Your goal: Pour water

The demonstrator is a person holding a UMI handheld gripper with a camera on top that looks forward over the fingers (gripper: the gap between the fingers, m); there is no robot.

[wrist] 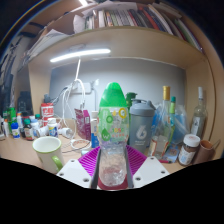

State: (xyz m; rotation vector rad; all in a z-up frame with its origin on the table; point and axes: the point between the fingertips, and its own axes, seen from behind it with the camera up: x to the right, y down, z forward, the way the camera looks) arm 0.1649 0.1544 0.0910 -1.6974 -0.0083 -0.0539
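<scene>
My gripper (112, 172) is shut on a clear plastic water bottle (113, 140) with a green label and green cap. The bottle stands upright between the magenta pads (90, 162), which press on both sides of its lower body. It is held above the wooden desk (20, 152). A pale green cup (47, 152) stands on the desk to the left, beyond the fingers.
A grey shaker bottle (141, 124) stands behind to the right. Glass bottles (198, 112) and a jar (189, 148) stand at the right. Small bottles and jars (25, 125) crowd the left. A shelf of books (120, 18) hangs overhead.
</scene>
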